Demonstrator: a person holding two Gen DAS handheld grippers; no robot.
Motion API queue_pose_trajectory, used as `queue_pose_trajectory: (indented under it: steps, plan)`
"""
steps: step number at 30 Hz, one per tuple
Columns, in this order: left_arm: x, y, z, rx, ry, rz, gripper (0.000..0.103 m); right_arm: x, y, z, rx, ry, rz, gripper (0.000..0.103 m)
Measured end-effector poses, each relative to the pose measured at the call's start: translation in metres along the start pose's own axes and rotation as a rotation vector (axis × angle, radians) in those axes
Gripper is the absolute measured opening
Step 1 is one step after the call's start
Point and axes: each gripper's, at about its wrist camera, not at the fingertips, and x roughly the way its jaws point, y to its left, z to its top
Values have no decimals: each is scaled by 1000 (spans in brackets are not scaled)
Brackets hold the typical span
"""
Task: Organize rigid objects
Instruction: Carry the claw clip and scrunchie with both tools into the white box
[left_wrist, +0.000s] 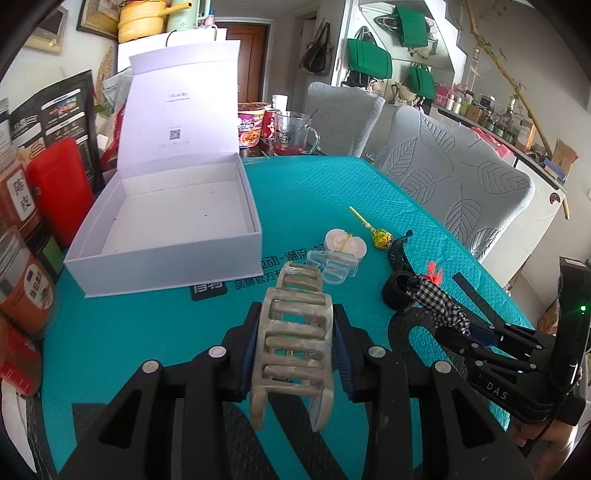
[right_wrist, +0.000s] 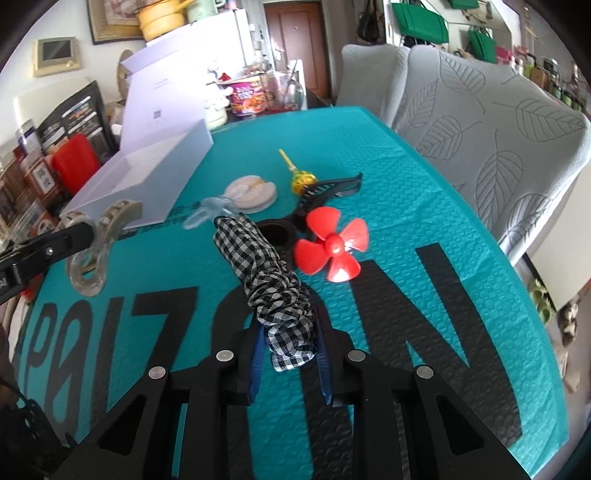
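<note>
My left gripper is shut on a beige marbled hair claw and holds it above the teal mat, in front of the open white box. The claw also shows in the right wrist view. My right gripper is shut on a black-and-white checked scrunchie, seen in the left wrist view too. On the mat lie a red propeller, a black hair claw, a black ring, a yellow lollipop, a round white compact and a clear clip.
The teal bubble mat covers the table. Jars, a red box and dark packets stand along the left edge. A noodle cup and a glass mug stand behind the box. Grey leaf-patterned chairs stand on the right.
</note>
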Motion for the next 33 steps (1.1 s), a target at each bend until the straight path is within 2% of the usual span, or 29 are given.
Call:
queue_pose_trajectory:
  steps: [9, 13, 18, 33]
  plan:
    - [-32, 6, -14, -25, -47, 9, 36, -35, 24, -16, -25, -39, 21, 24]
    - [-49, 7, -23, -25, -71, 39, 36, -46, 38, -23, -52, -62, 43, 24]
    - [-65, 14, -32, -34, -66, 70, 36, -53, 54, -26, -74, -67, 99, 24]
    - [-104, 41, -46, -87, -132, 174, 36, -61, 107, -17, -203, -93, 195, 24]
